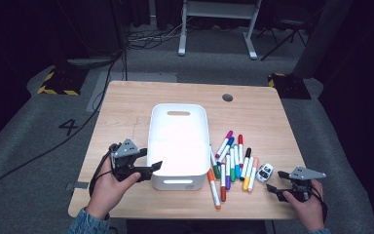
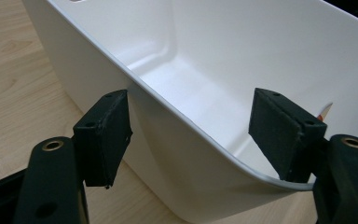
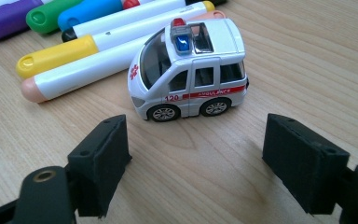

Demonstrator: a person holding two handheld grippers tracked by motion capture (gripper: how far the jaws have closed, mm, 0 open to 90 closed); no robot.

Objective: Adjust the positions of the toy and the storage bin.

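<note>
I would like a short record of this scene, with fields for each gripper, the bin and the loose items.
left gripper: open, jaws astride a wall of the white bin
right gripper: open, facing the toy ambulance, not touching
bin: on wooden table, nothing seen inside
markers: lying right of bin
ambulance: upright beside markers

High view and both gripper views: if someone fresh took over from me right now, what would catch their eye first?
Probably the white bin at the table's middle, with the left gripper at its near left corner, its jaws straddling the rim in the left gripper view. Next, the fan of coloured markers lying just right of the bin. Then the small toy ambulance beside the markers, standing on its wheels just ahead of the open right gripper.
</note>
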